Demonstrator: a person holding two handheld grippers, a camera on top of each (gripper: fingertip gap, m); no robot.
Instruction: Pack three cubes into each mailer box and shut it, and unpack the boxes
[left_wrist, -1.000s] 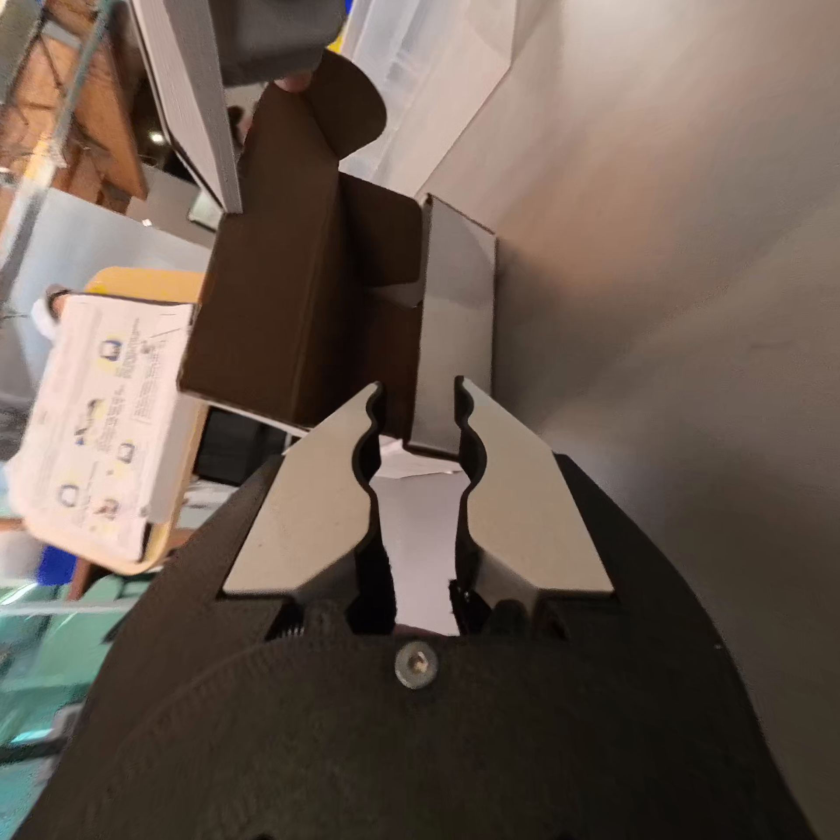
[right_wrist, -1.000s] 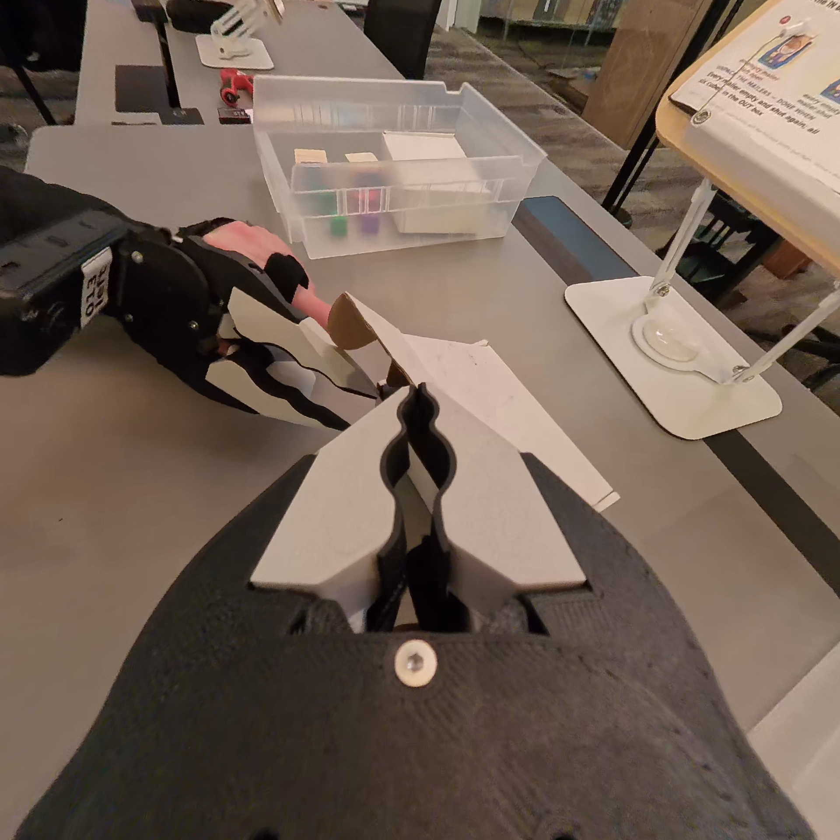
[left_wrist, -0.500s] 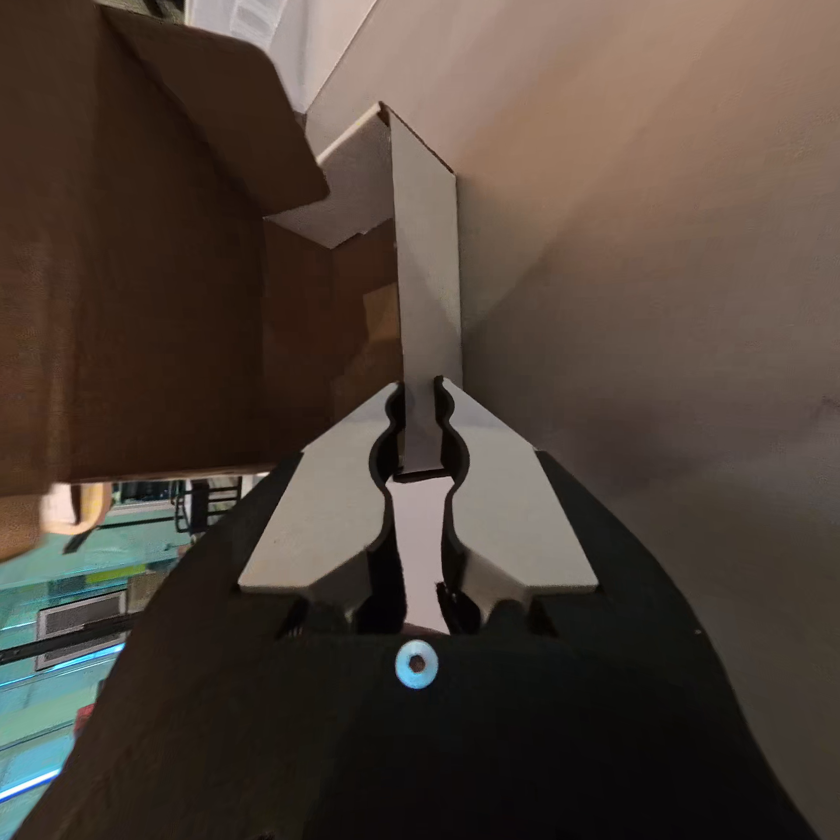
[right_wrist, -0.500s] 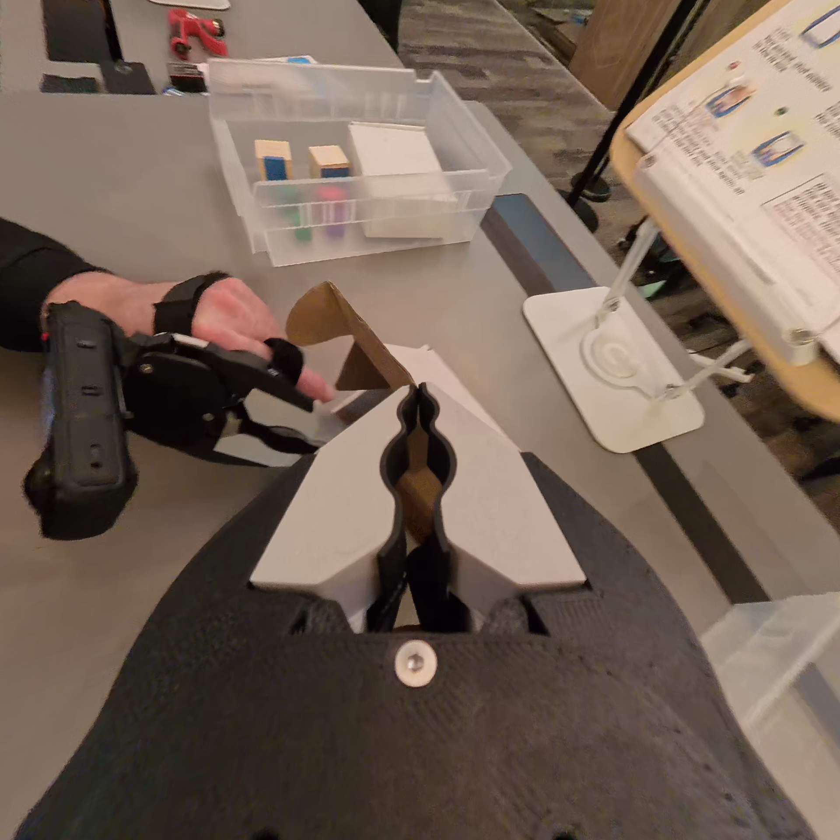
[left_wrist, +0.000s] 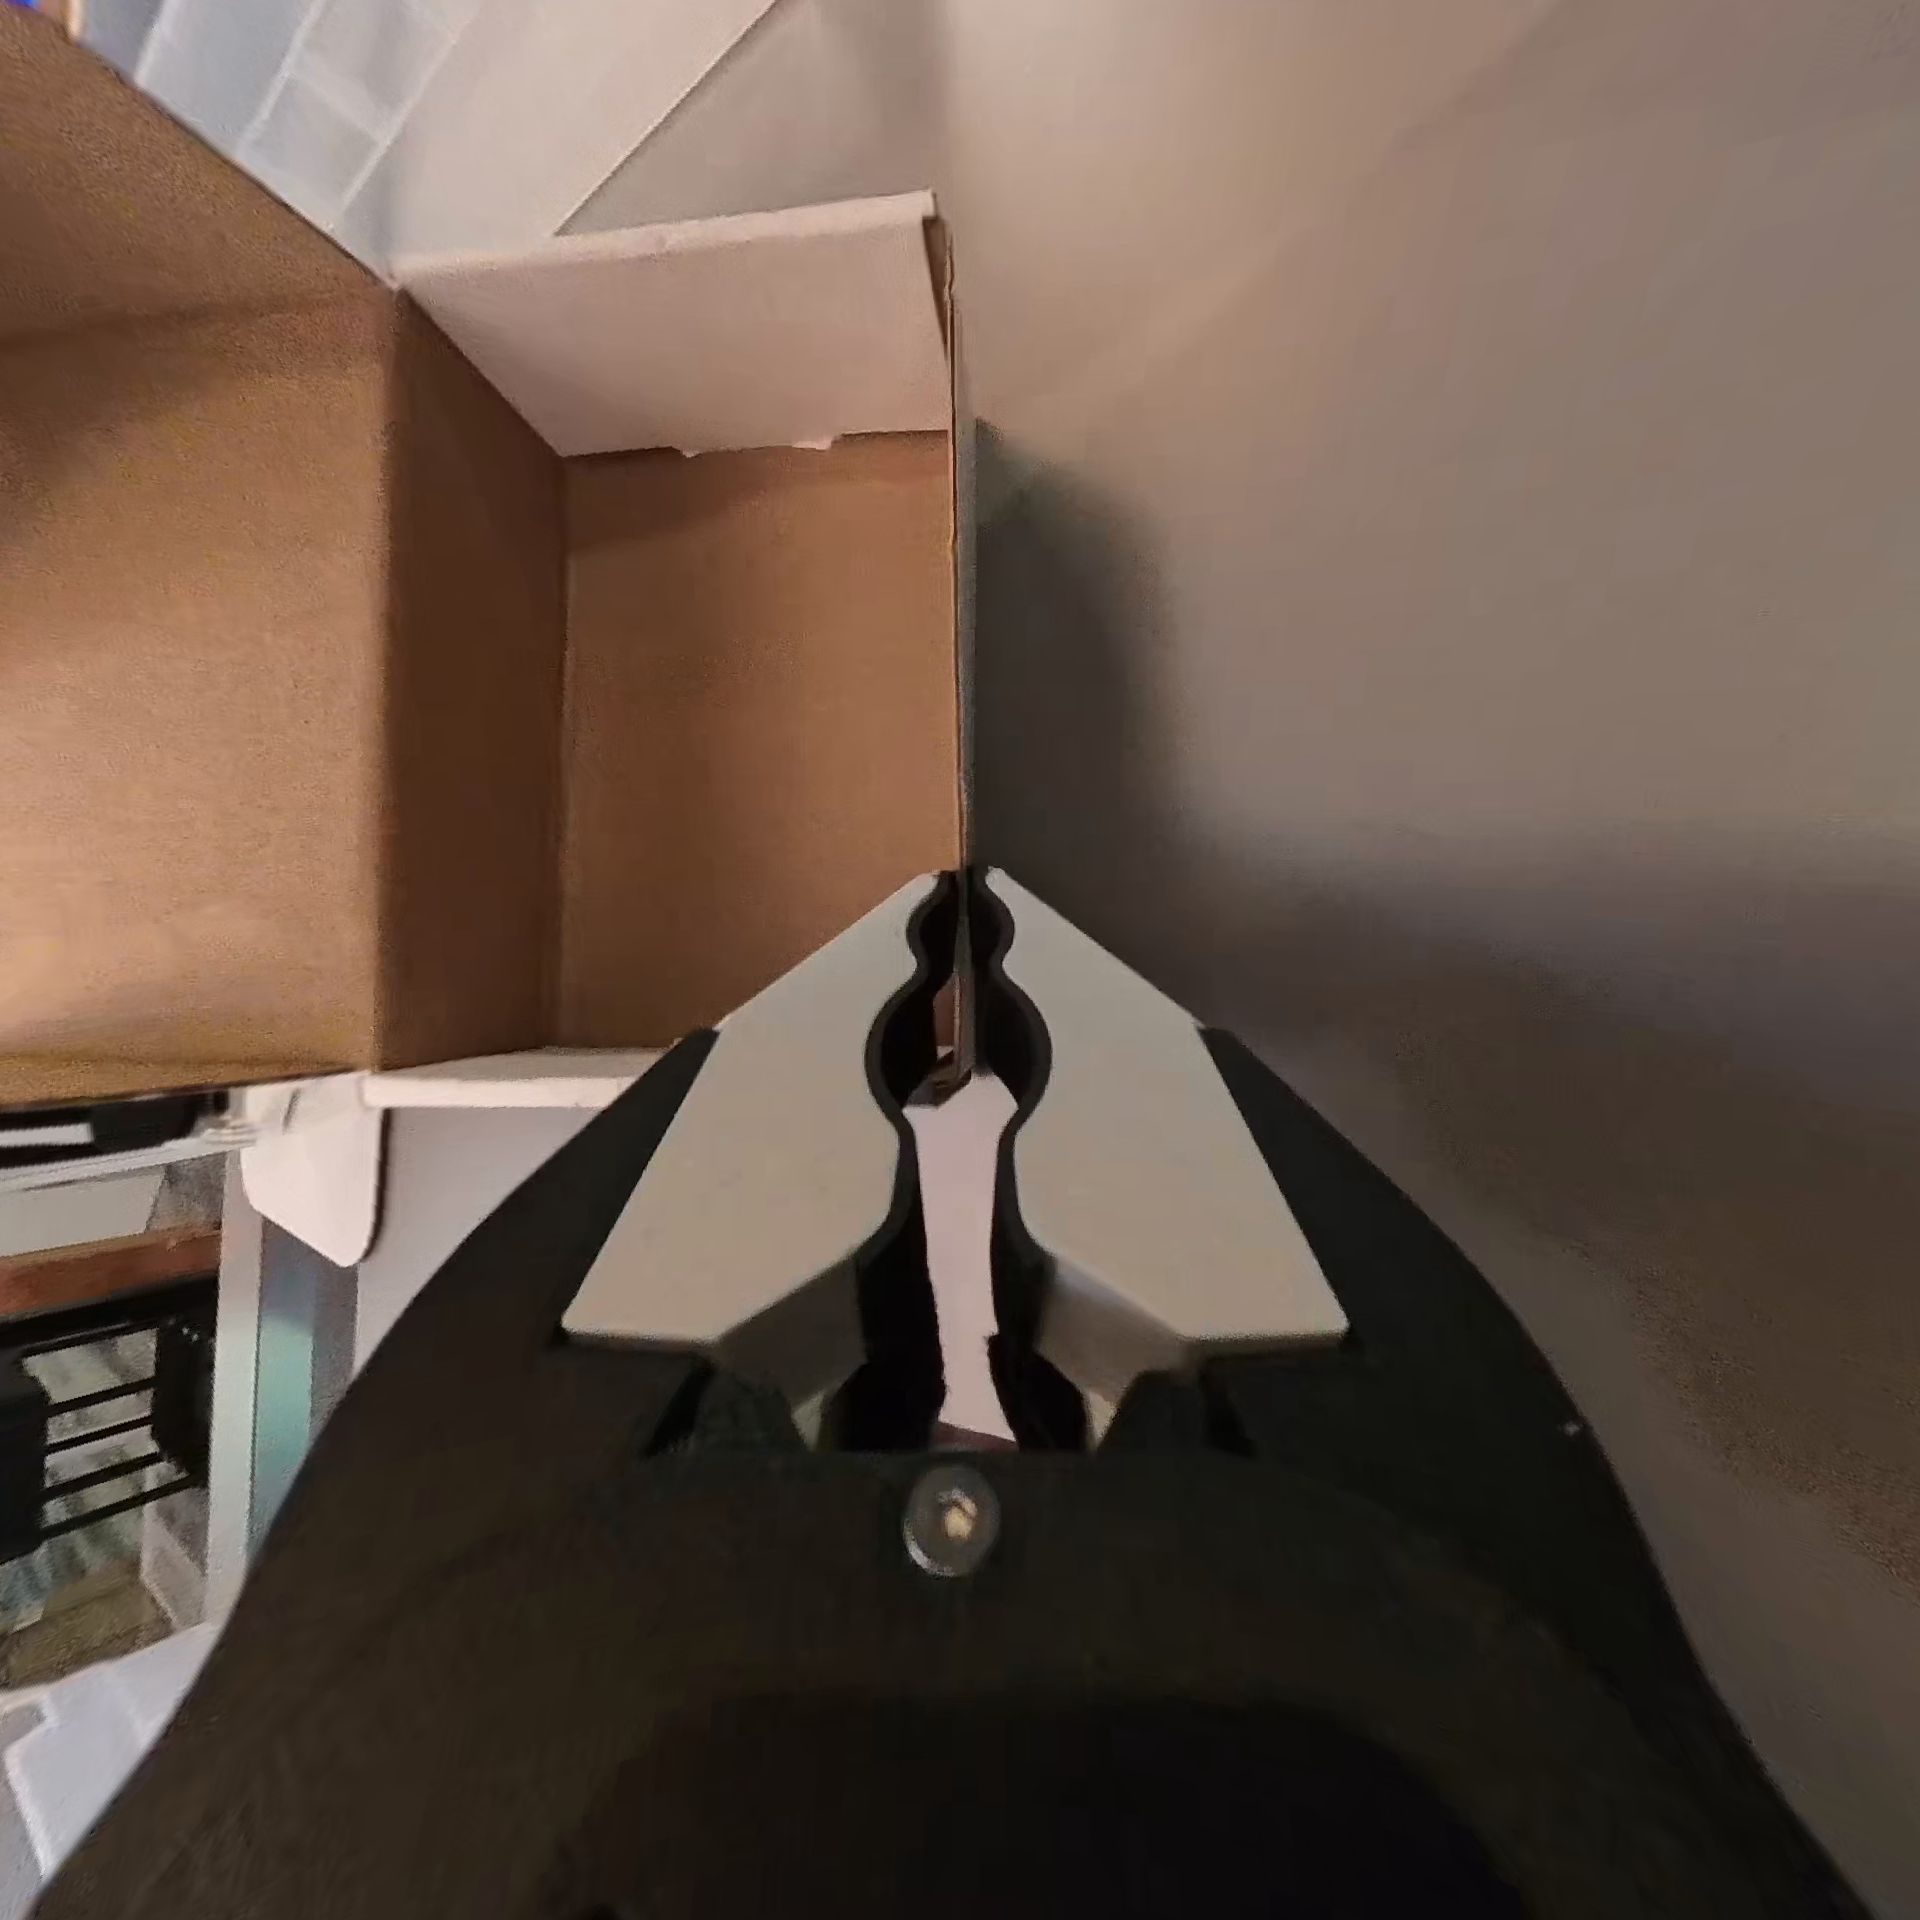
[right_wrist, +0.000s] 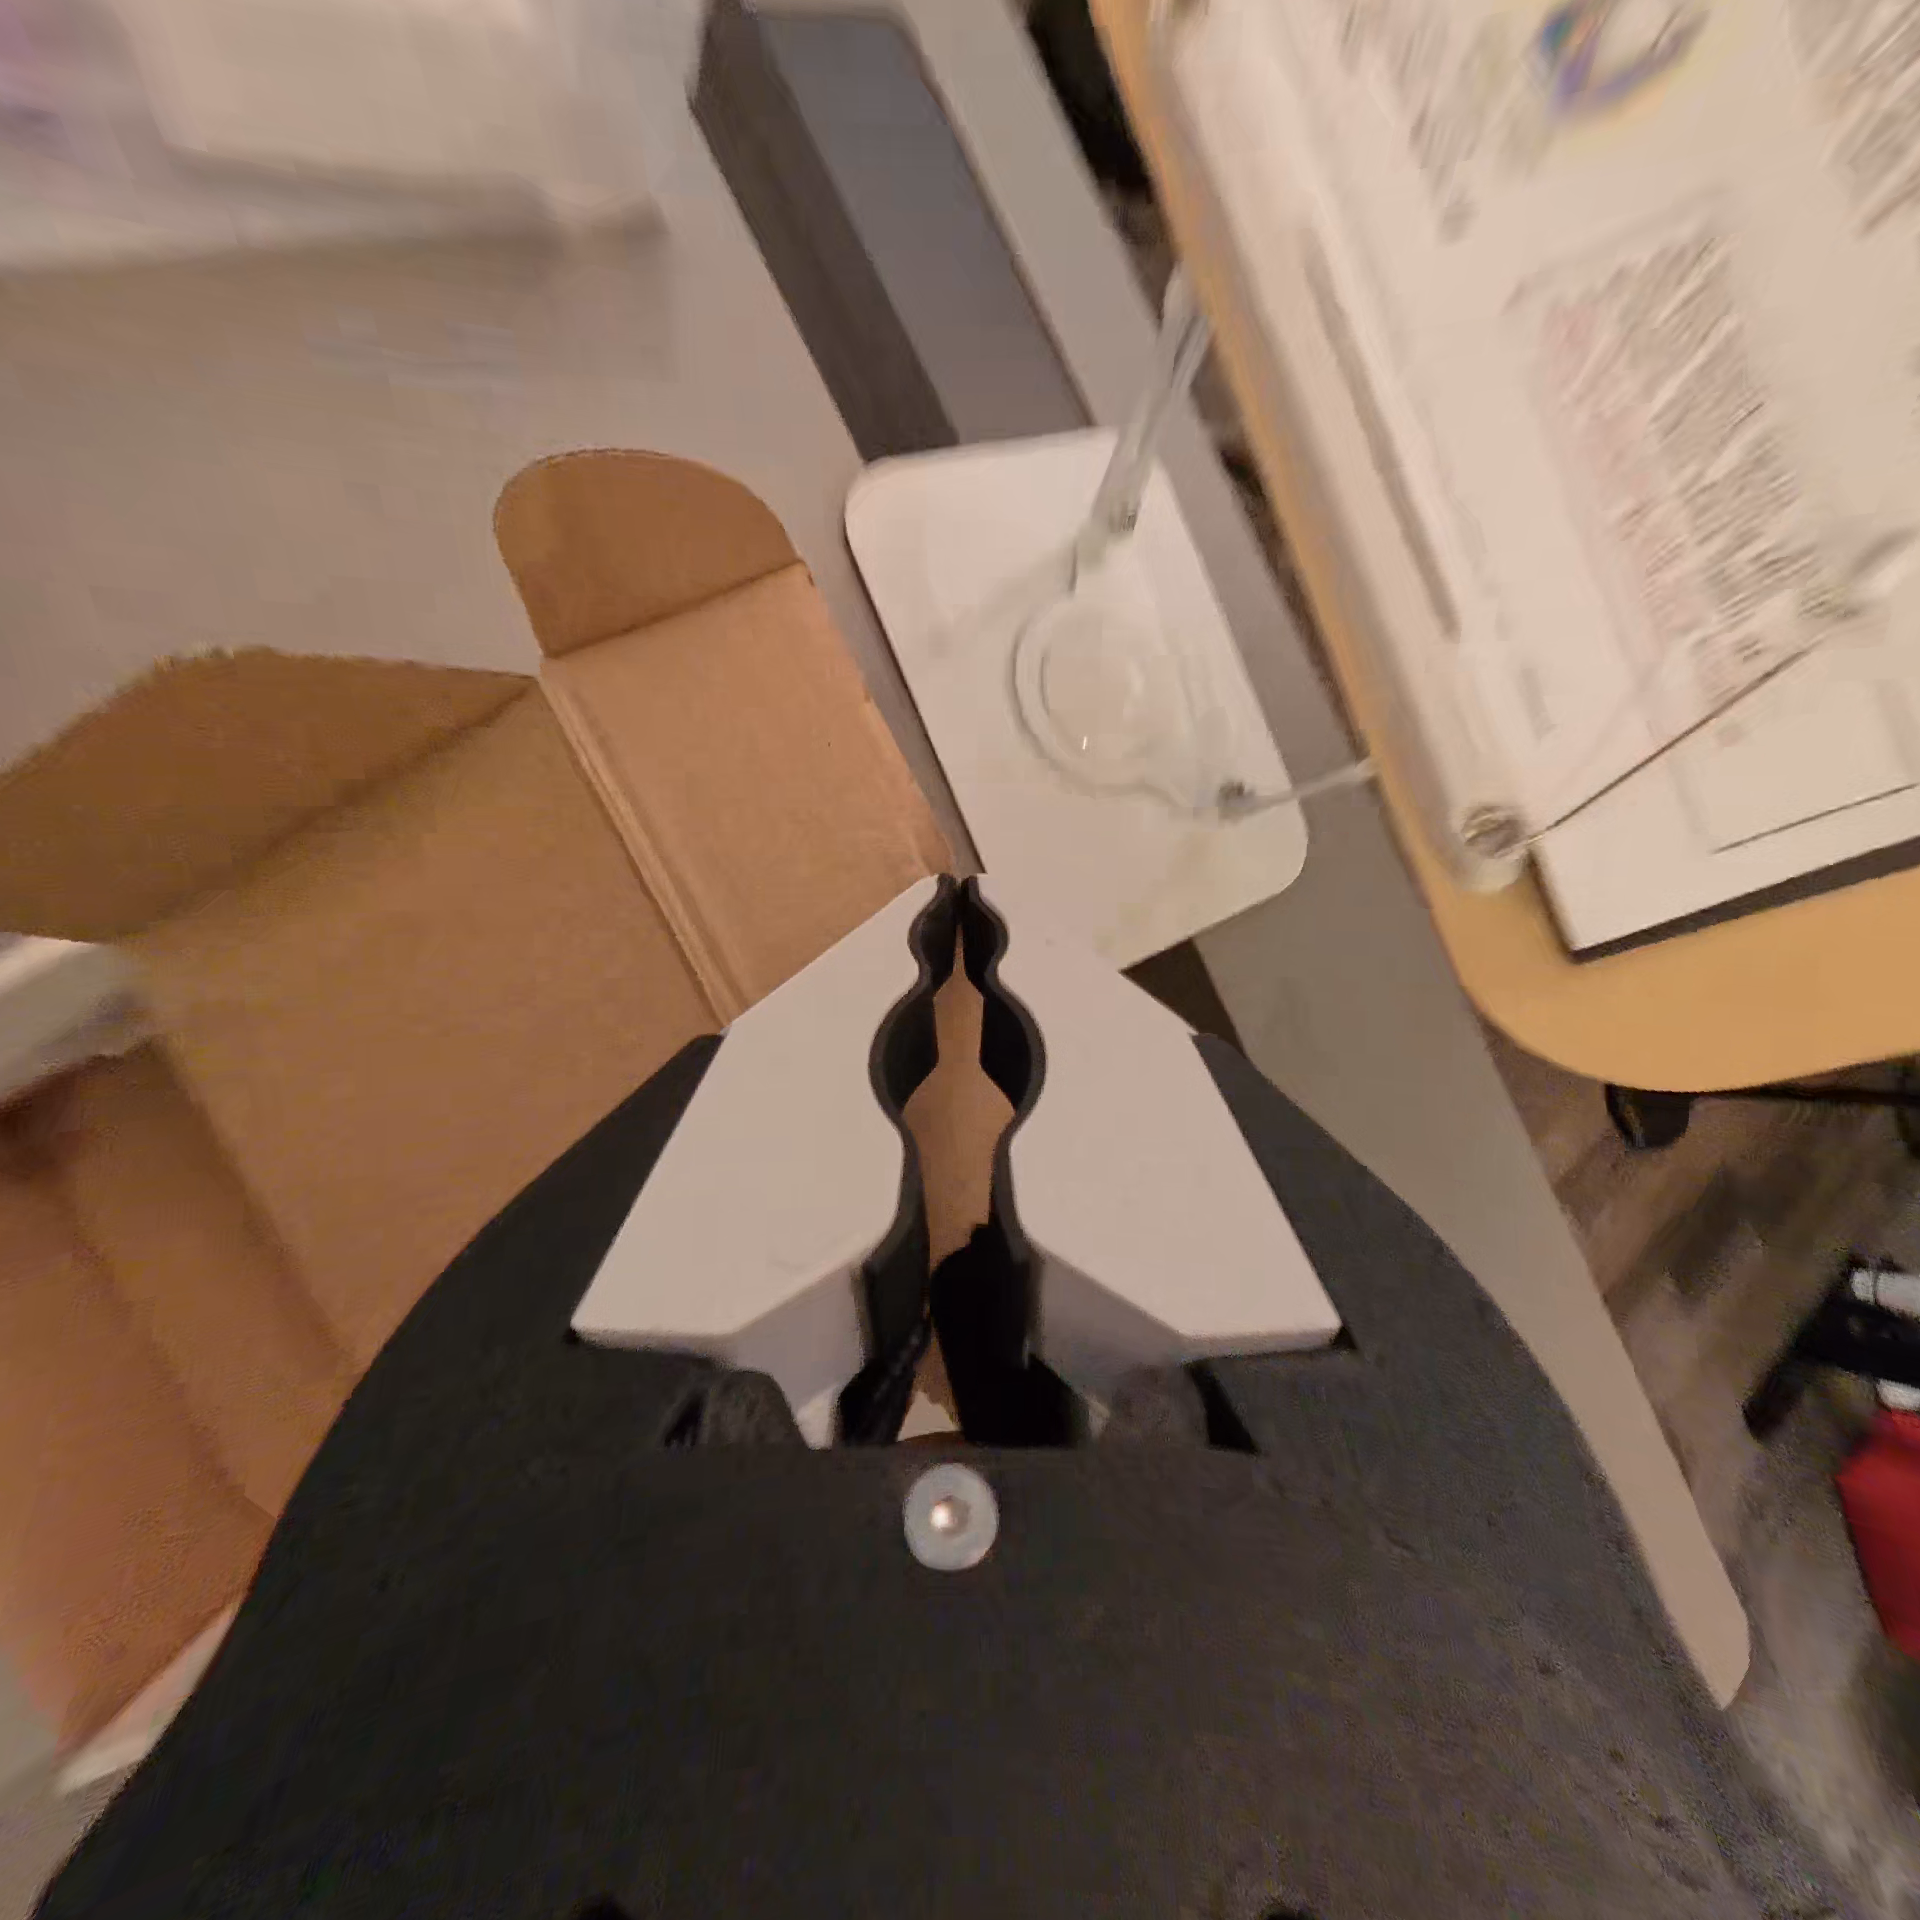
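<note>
Your left view sharp, warm and dim, soft shadow beside the box — right view motion-blurred, edges smeared.

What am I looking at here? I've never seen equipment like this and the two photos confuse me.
No robot: a person holds a two-finger tool in each hand, and each tool carries a camera looking along its fingers. The left picture shows the left tool pinching a side wall of an open mailer box, seen edge-on; the inside that shows is empty. The right picture, blurred by motion, shows the right tool closed on a brown cardboard flap of the box. Both are over a grey table, beside a white stand holding printed sheets.
</note>
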